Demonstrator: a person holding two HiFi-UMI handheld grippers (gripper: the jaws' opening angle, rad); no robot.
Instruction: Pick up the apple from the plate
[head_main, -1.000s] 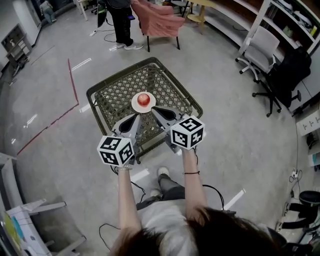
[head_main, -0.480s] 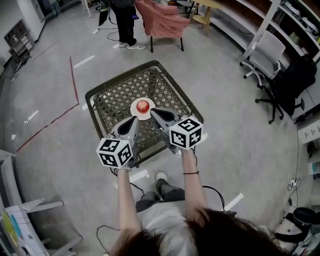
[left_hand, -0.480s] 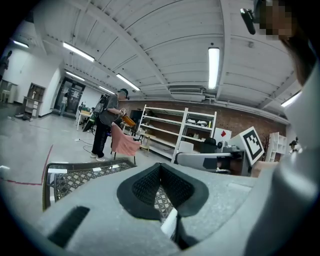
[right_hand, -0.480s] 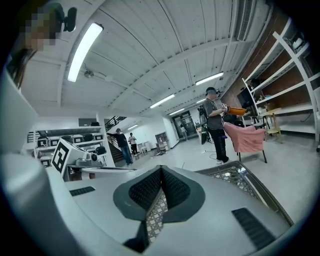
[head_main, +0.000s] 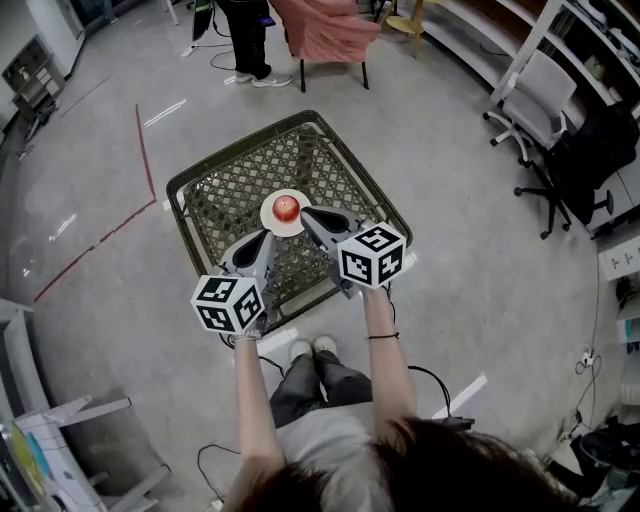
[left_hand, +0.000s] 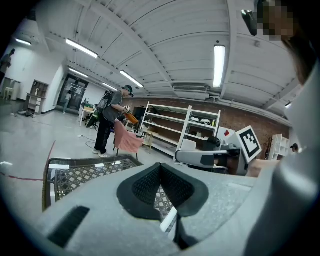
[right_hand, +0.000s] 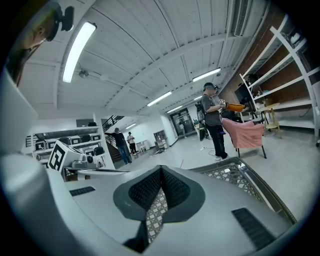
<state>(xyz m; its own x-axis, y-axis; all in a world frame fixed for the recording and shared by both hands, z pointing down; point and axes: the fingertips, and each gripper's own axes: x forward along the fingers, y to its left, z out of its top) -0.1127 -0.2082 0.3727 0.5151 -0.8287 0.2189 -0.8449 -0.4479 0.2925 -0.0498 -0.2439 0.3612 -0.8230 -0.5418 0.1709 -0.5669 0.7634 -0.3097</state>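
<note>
Two closed, empty grippers: my left gripper (head_main: 266, 238) and right gripper (head_main: 306, 213) sit just beside the plate (head_main: 272, 218); the apple (head_main: 287, 207) on it is not yet grasped.

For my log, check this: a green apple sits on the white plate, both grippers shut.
Wrong: the apple is red, not green, as the head view shows. It sits on the white plate, left gripper and right gripper both shut.
</note>
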